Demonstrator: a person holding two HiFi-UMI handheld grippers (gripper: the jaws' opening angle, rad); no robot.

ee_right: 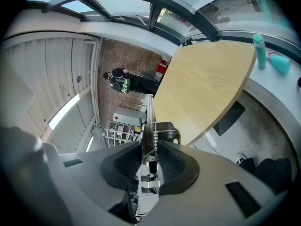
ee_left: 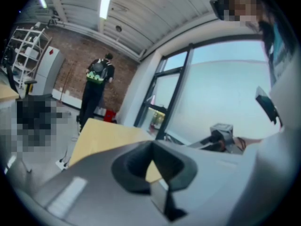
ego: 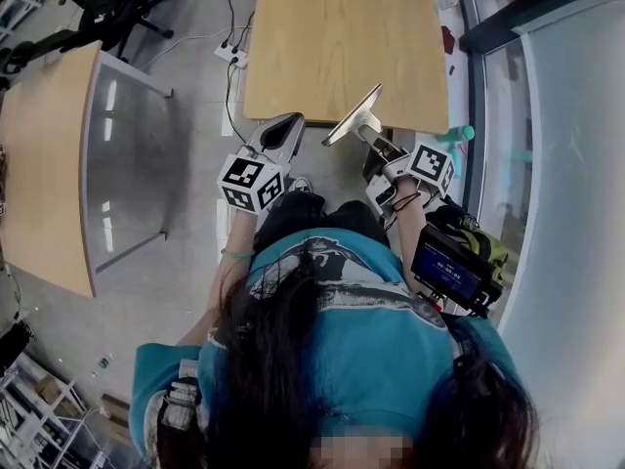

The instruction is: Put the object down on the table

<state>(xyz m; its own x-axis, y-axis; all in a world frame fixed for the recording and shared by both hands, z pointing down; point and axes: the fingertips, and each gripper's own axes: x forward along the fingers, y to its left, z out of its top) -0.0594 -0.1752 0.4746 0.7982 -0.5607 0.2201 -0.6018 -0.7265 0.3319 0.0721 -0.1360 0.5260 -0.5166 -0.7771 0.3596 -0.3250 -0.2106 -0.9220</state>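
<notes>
A shiny metal object (ego: 354,117) with a flat plate and a coil spring is held in my right gripper (ego: 374,140), in the air just in front of the near edge of the wooden table (ego: 342,37). In the right gripper view the object (ee_right: 149,135) stands edge-on between the dark pads, with the right gripper (ee_right: 151,161) shut on it and the table (ee_right: 207,88) beyond. My left gripper (ego: 291,120) hovers to the left of the object, off the table's near left corner. The left gripper (ee_left: 151,159) has its jaws together with nothing between them.
A second wooden table (ego: 44,164) with a glass side panel stands at the left. A power strip and cables (ego: 229,52) lie on the floor by the table. A teal bottle (ego: 454,135) sits on the window ledge at the right. A person (ee_left: 96,88) stands far off.
</notes>
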